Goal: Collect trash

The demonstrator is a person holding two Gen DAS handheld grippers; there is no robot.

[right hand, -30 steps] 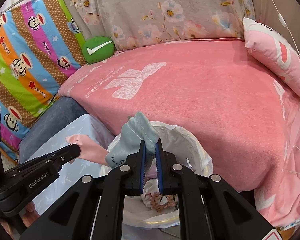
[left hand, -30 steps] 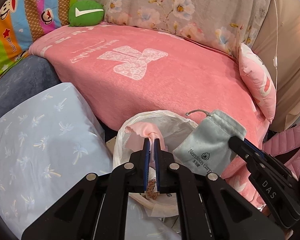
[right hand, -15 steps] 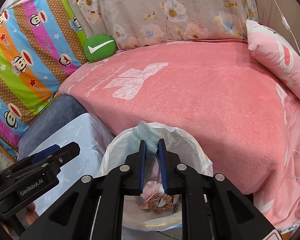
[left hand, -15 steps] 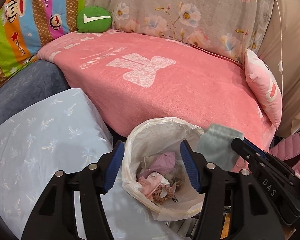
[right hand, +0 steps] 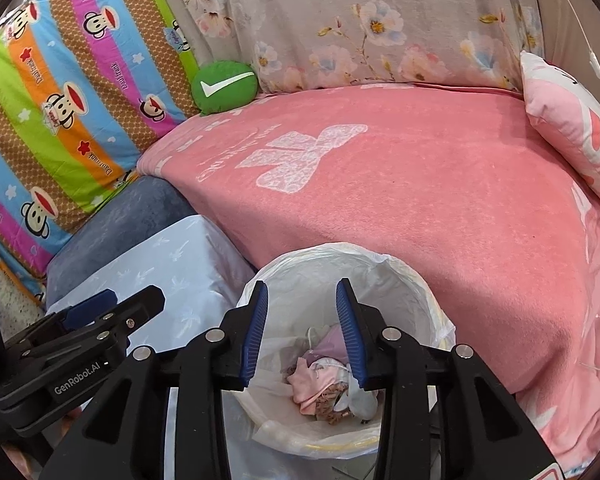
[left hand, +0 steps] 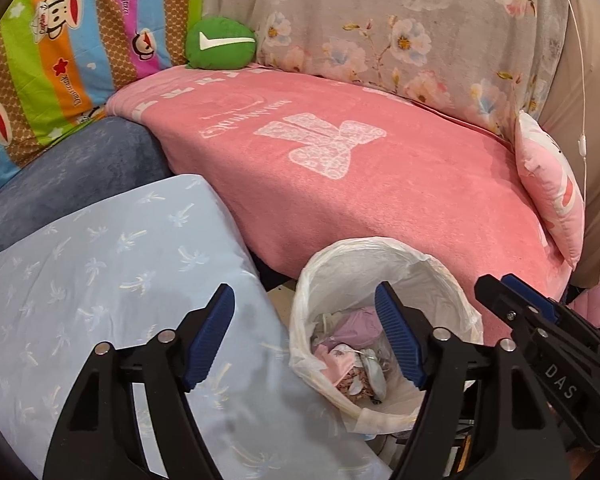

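A bin lined with a white plastic bag (left hand: 384, 256) (right hand: 332, 260) stands on the floor against the pink bed. Inside lies a heap of trash (left hand: 352, 364) (right hand: 324, 376): pink and lilac cloth, a patterned scrap and a pale grey-blue pouch. My left gripper (left hand: 305, 334) hovers over the bin's left rim, its jaws opening with nothing between them. My right gripper (right hand: 302, 330) hangs right above the bin mouth, its jaws also opening and empty. Each gripper shows in the other's view: the right one (left hand: 516, 296), the left one (right hand: 112, 306).
A pink blanket (left hand: 380, 184) covers the bed behind the bin. A light blue pillow (left hand: 100, 280) and a dark blue cushion (left hand: 72, 172) lie to the left. A green round cushion (left hand: 220, 44), a striped monkey-print cover (right hand: 60, 112) and a pink pillow (right hand: 572, 120) ring the bed.
Both grippers were shut, the left on pink cloth, the right on the grey-blue pouch. Both opened, the items dropped into the bin, and both hands pulled back a little.
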